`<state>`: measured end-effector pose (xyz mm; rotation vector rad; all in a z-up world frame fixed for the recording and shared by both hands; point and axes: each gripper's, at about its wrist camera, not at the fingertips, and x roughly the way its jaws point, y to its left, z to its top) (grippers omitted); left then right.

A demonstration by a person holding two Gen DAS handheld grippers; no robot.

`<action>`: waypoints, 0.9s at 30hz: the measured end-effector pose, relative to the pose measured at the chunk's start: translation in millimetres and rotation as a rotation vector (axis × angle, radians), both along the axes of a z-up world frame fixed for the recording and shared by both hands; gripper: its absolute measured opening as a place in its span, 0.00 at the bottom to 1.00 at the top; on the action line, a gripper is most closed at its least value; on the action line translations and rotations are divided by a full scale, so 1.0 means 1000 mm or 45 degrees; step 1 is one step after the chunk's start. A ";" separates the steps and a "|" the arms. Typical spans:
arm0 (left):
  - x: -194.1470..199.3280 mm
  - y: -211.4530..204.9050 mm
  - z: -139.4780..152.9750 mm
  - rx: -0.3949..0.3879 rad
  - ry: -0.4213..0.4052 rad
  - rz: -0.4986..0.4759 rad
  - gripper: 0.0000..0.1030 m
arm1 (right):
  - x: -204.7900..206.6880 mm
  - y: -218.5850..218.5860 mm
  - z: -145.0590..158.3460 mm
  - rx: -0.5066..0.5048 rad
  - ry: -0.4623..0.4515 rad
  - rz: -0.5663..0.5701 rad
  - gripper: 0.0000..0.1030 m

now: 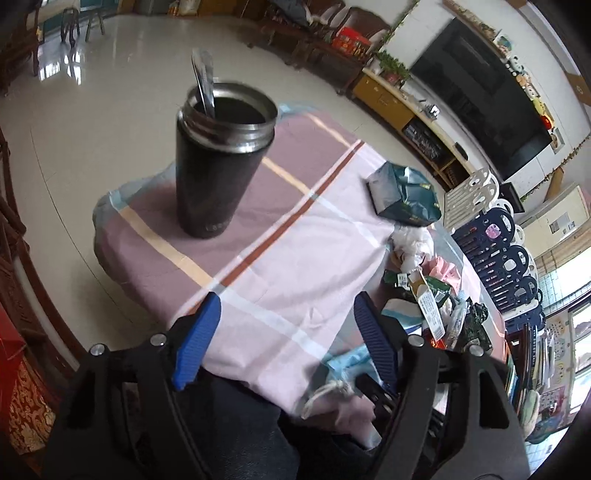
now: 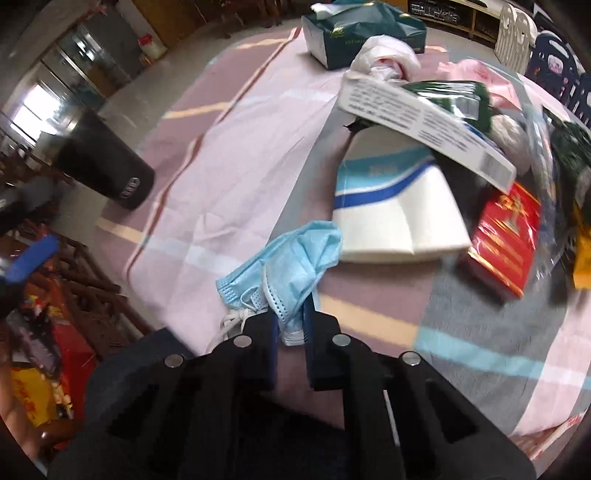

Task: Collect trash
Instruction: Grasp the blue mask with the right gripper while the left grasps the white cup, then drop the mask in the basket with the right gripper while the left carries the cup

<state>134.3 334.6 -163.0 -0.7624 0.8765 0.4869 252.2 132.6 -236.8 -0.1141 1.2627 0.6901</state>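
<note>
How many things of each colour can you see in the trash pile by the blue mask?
Blue crumpled paper face mask: 1
Red shiny flat packet: 1
White-and-blue folded carton: 1
Dark green tissue pack: 1
White crumpled plastic bag: 1
Total: 5

Bright daylight, glare on the floor (image 1: pixel 59 66), fisheye-bent edges, right view motion-blurred.

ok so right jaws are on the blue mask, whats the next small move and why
Probably lift the blue face mask straight up off the tablecloth. The right gripper is pinched shut on its folded edge, while most of it still lies on the cloth beside the white box.
</note>
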 end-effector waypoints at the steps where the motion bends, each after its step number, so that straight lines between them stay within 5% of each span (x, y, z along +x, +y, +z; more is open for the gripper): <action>1: 0.006 -0.002 -0.002 -0.025 0.008 -0.011 0.73 | -0.004 -0.014 0.007 0.008 -0.014 -0.023 0.11; 5: 0.055 -0.036 -0.022 -0.016 0.097 -0.209 0.85 | -0.018 -0.077 0.039 0.092 -0.038 -0.159 0.11; 9: 0.117 -0.088 -0.064 -0.150 0.186 -0.466 0.85 | -0.037 -0.151 0.066 0.106 -0.090 -0.381 0.11; 13: 0.153 -0.122 -0.088 -0.250 0.164 -0.493 0.93 | -0.057 -0.205 0.067 0.054 -0.079 -0.563 0.11; 17: 0.174 -0.143 -0.104 -0.101 0.254 -0.514 0.93 | -0.073 -0.245 0.070 0.071 -0.090 -0.725 0.11; 19: 0.178 -0.152 -0.104 -0.060 0.220 -0.534 0.94 | -0.078 -0.254 0.067 0.070 -0.090 -0.768 0.11; 22: 0.179 -0.163 -0.102 0.078 0.230 -0.583 0.83 | -0.079 -0.265 0.062 0.061 -0.073 -0.794 0.11; 27: 0.163 -0.144 -0.099 -0.015 0.171 -0.521 0.73 | -0.080 -0.267 0.070 0.092 -0.131 -0.751 0.11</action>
